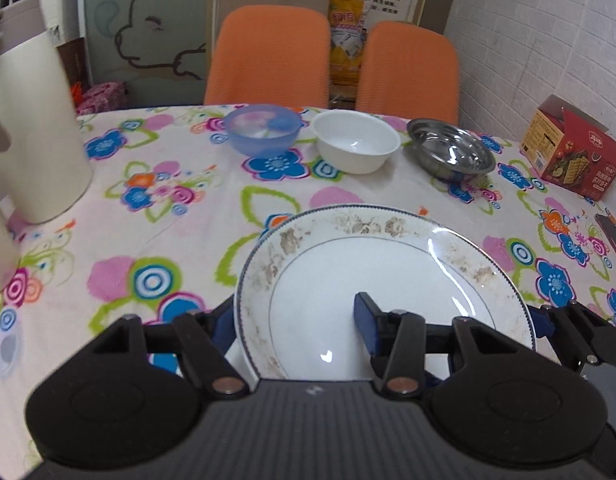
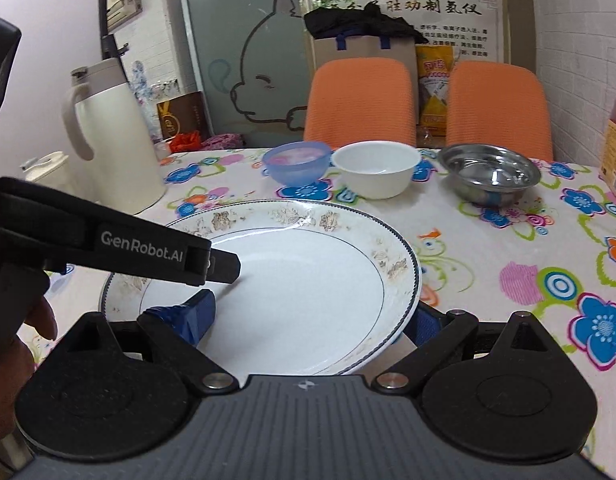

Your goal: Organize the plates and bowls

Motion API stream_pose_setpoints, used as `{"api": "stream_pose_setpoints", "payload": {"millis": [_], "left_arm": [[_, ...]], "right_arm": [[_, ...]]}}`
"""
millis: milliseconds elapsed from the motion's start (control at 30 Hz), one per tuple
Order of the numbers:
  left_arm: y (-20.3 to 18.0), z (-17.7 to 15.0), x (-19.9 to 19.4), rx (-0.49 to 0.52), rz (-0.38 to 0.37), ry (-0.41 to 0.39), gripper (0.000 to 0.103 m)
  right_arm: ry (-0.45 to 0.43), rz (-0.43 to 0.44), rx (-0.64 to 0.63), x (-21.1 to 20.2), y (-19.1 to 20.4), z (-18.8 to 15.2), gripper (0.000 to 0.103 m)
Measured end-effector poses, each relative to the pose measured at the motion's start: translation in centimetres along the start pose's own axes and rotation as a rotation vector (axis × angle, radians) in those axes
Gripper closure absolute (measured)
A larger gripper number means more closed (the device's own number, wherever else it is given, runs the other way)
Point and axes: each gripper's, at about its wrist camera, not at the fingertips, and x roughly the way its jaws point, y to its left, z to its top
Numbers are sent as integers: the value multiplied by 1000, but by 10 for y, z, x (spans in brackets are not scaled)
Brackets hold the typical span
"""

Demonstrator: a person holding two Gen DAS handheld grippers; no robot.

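Note:
A white plate with a brown floral rim sits near the table's front. My left gripper is shut on its left rim, one blue pad inside the well and the other outside the rim. In the right wrist view, the left gripper's upper finger reaches over the plate. My right gripper is open wide and straddles the plate's right rim. Along the far edge stand a blue plastic bowl, a white bowl and a steel bowl.
A cream jug stands at the left of the flowered tablecloth. A red snack box is at the right, by the wall. Two orange chairs are behind the table. A person's hand holds the left gripper.

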Motion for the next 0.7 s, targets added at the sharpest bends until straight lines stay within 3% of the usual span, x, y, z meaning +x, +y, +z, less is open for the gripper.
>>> {"api": "stream_pose_setpoints", "payload": {"millis": [167,400,533,700], "left_arm": [[26,-29,-10,-36,46,23,56],[35,-46,-11,-50,42,18,55],[46,-52,-2,-95,-2,64,53],[44,-49,-18,-80,-21,-20,44]], "right_arm": [[47,53,-32,6,26,-13,18],[86,62,-50,4,39,-26,18],[92,68,-52,4,41,-28,18],[55,11,-100,-1,45,-27,19]]}}
